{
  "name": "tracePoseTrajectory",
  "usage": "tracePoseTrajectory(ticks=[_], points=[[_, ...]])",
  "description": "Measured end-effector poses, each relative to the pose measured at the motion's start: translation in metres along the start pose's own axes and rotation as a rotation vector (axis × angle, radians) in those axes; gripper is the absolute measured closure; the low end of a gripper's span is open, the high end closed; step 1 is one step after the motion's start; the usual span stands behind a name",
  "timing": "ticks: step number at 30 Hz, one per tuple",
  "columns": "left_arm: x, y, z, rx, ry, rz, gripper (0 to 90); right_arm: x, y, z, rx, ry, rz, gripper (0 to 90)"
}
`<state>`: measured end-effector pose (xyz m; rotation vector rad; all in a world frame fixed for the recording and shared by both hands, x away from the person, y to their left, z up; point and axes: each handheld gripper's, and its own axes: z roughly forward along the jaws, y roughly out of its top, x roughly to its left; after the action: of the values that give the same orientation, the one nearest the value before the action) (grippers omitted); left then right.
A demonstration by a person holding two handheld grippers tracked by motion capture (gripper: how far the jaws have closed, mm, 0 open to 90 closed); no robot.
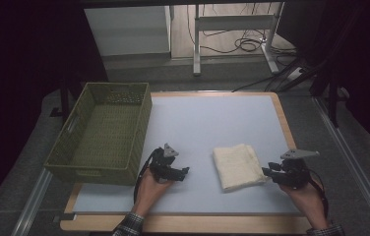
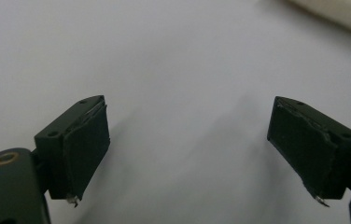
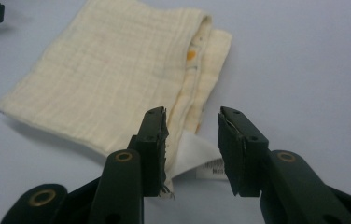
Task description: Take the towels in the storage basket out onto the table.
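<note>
A folded cream cloth (image 1: pixel 237 166) (image 3: pixel 108 70) lies on the pale blue mat (image 1: pixel 207 118), right of centre near the front. My right gripper (image 1: pixel 266 172) (image 3: pixel 192 135) sits low at the cloth's right edge with its jaws apart. The cloth's corner and a white label (image 3: pixel 194 158) lie in the gap, and the pads do not press on them. My left gripper (image 1: pixel 185 172) (image 2: pixel 187 140) hovers over bare mat to the left of the cloth, wide open and empty. A strip of the cloth (image 2: pixel 341 14) shows at the top right of the left gripper view.
A green woven basket (image 1: pixel 94 174) stands at the table's left side, close to my left hand, with nothing visible inside. The table's wooden rim (image 1: pixel 281 123) frames the mat. Behind the table are metal desk legs and cables (image 1: pixel 242 44) on the floor.
</note>
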<state>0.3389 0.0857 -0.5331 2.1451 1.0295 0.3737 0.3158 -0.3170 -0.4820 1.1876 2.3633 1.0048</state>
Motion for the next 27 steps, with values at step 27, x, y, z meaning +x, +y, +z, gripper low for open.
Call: tracePoseTrajectory(ticks=[27], points=[[0.001,-0.002,0.015,0.01,0.02,-0.013,7.9,0.002,0.054,0.048,-0.038,-0.04,-0.036,89.7]])
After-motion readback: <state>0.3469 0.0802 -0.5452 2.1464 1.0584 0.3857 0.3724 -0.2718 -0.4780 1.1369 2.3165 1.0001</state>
